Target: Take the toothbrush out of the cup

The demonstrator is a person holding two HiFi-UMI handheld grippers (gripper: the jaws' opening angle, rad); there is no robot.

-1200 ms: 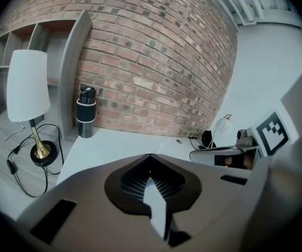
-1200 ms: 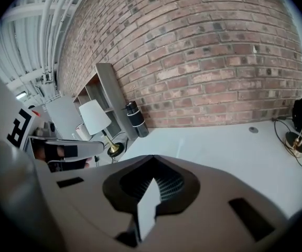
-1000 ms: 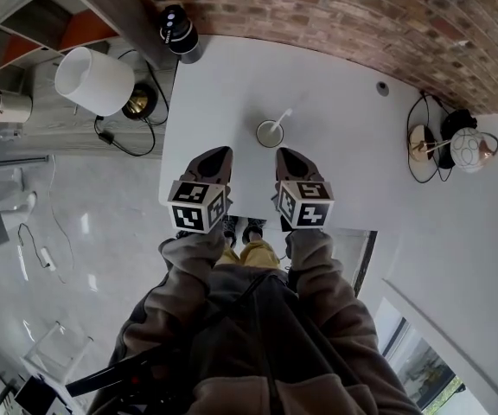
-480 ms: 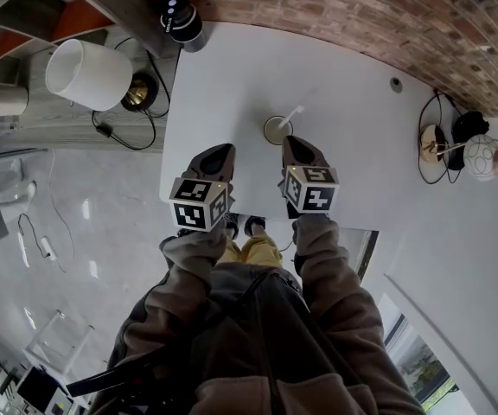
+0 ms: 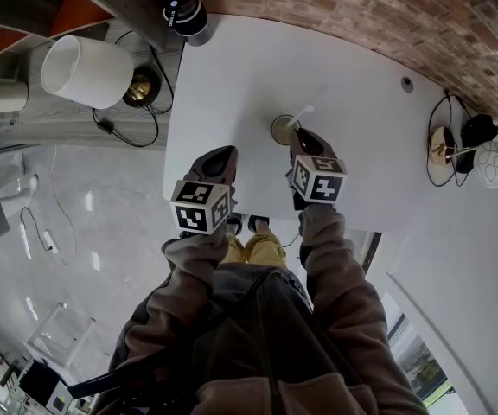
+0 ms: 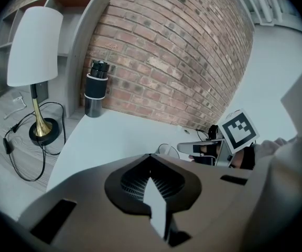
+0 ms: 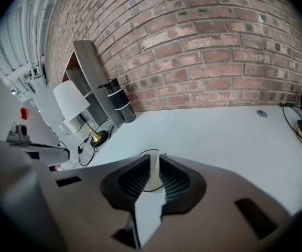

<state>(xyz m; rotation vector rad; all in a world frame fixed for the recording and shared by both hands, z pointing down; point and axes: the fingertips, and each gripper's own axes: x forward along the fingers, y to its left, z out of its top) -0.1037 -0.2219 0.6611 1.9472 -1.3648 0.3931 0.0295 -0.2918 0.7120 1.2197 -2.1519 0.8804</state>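
A small pale cup stands on the white table, and a white toothbrush leans out of it to the right. My right gripper is at the cup's near right rim. In the right gripper view the toothbrush handle stands upright in the narrow slot between the jaws, which are shut on it. My left gripper hovers over the table left of the cup, shut with nothing in it. From the left gripper view the cup shows small beside the right gripper.
A white-shaded lamp on a brass foot stands off the table's left, with its cable. A black cylinder sits at the table's far left corner against the brick wall. A cable hole and a globe lamp are at right.
My right gripper has moved forward from the table's near edge to the cup and now has the toothbrush handle between its jaws. The left gripper has hardly moved.
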